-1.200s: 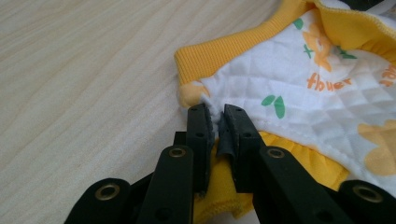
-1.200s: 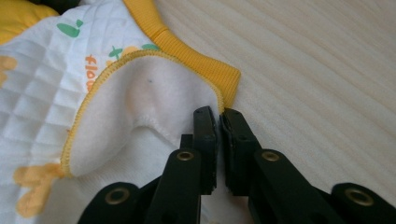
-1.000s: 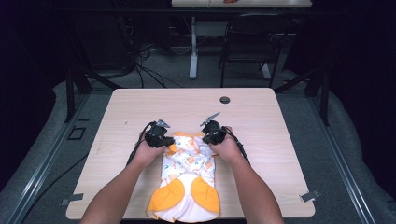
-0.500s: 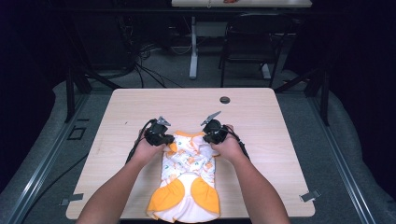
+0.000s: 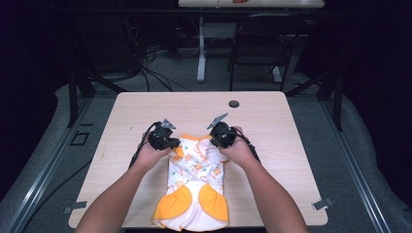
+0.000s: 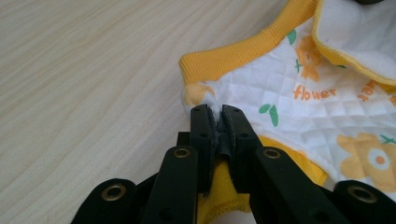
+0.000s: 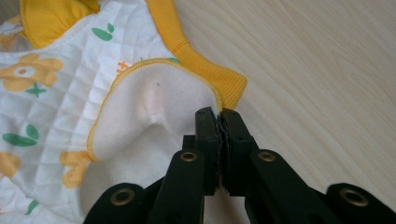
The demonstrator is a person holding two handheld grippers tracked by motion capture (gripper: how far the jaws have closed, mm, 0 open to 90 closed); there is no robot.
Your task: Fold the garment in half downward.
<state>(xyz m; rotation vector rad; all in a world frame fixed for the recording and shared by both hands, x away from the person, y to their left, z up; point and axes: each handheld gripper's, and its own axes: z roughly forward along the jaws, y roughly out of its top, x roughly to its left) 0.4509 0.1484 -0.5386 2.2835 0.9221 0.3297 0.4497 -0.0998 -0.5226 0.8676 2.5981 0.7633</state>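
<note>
I see the wooden table spread across the high view, pale and grained, with a small dark round disc near its far edge; on the near half lies the garment, a small quilted white piece printed with orange flowers and green leaves, trimmed in yellow ribbed band, its two orange panels toward the near edge and its far edge toward the middle of the table; my two forearms come in from the bottom, one on each side of it.

My left gripper sits at the garment's far left corner, touching it; in the left gripper view its jaws are pressed together on a small bunched tuft of white quilted fabric, just beside the yellow band, with the word "flower" printed a little to the right; the cloth lies ahead and to the right of the jaws, bare wood to the left.

My right gripper sits at the far right corner, near the left one with the garment's far edge between them; in the right gripper view its jaws are clamped on the edge of a turned-over flap showing plain white lining, right where the yellow stitching meets the ribbed band; the garment spreads left of the jaws, bare table to the right.
</note>
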